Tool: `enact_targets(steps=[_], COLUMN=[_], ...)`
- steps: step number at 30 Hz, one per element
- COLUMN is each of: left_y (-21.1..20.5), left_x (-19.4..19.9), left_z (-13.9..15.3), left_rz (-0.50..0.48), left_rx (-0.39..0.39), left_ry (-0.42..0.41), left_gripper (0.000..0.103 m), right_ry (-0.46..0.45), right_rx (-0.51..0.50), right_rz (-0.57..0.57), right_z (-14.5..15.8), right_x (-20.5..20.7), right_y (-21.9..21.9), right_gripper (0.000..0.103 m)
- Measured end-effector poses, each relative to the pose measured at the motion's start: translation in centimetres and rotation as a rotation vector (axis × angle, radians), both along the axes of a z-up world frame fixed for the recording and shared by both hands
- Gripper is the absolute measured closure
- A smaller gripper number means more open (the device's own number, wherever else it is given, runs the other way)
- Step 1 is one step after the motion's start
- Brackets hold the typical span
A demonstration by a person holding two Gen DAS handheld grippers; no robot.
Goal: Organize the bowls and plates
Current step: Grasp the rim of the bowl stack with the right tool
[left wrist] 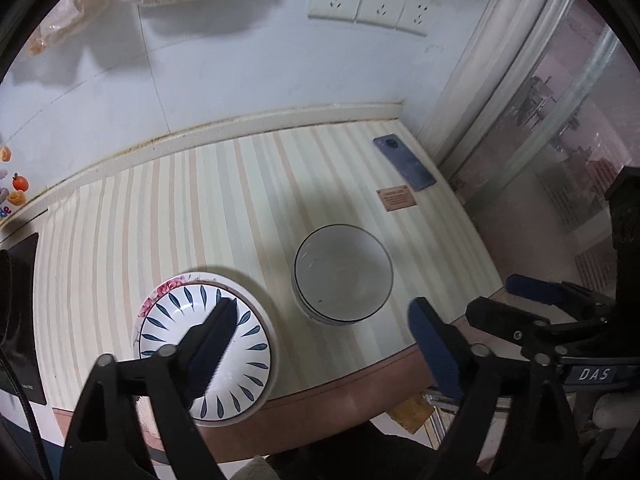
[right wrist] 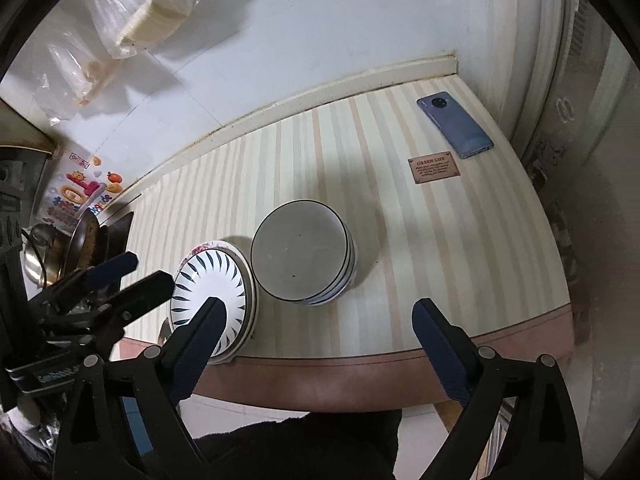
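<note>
A stack of plates (left wrist: 172,320) (right wrist: 208,280), the top one white with blue leaf marks and a floral one under it, sits near the front edge of the striped table (left wrist: 200,208) (right wrist: 400,240). Just to its right stands a stack of white bowls (left wrist: 344,272) (right wrist: 298,248) with thin dark rims. My left gripper (left wrist: 323,308) (right wrist: 150,270) hangs open above the plates and bowls, holding nothing. My right gripper (right wrist: 320,305) (left wrist: 494,294) is open too, over the bowls and the table's front edge, with nothing between its fingers. Neither gripper touches the dishes.
A blue phone (left wrist: 404,168) (right wrist: 454,124) and a small brown label (left wrist: 396,198) (right wrist: 434,170) lie at the table's far right. A stove with a pan (right wrist: 84,240) adjoins the left side. Plastic bags (right wrist: 148,12) and sockets (left wrist: 368,4) are on the back wall.
</note>
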State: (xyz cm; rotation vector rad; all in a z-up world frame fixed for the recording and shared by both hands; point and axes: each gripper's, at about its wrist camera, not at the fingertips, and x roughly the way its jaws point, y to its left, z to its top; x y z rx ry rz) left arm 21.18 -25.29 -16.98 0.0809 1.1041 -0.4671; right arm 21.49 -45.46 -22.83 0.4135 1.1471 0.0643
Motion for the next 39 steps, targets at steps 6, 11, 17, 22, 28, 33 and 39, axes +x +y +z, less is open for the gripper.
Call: enact_targets(steps=[6, 11, 17, 22, 28, 33, 39], left_y=[0.1, 0.1, -0.6, -1.3, -2.1, -2.8, -3.3], left_x=[-0.3, -0.1, 1.6, 4.6, 8.5, 11.2, 12.9], left_z=[1.5, 1.7, -0.7, -5.0, -9.9, -13.5, -17.9], left_rz=[0.004, 0.007, 0.005, 0.027, 0.045, 0.049, 0.054], left_rx=[-0.042, -0.066, -0.062, -0.04, -0.015, 0.011, -0.012], left_ry=[-0.009, 0.001, 0.04, 0.122, 0.205, 0.278, 0.437], left_gripper=[0.005, 0.005, 0.005, 0.005, 0.005, 0.01, 0.026], right_ry=[-0.029, -0.045, -0.036, 0.032, 0.134, 0.189, 0.225], right_rx=[-0.002, -0.002, 0.029, 0.101, 0.233, 0.313, 0.424], right_rz=[-0.023, -0.036, -0.012, 0.012, 0.028, 0.016, -0.004], right_z=[2.3, 3.7, 2.5, -2.1, -8.9, -13.7, -18.0], right_x=[-1.5, -2.1, -0.7, 1.7, 5.0, 7.2, 9.1], right_y=[-0.6, -1.0, -1.6, -1.9, -2.2, -2.4, -2.6], right_gripper=[0.006, 0.006, 0.005, 0.005, 0.005, 0.005, 0.005])
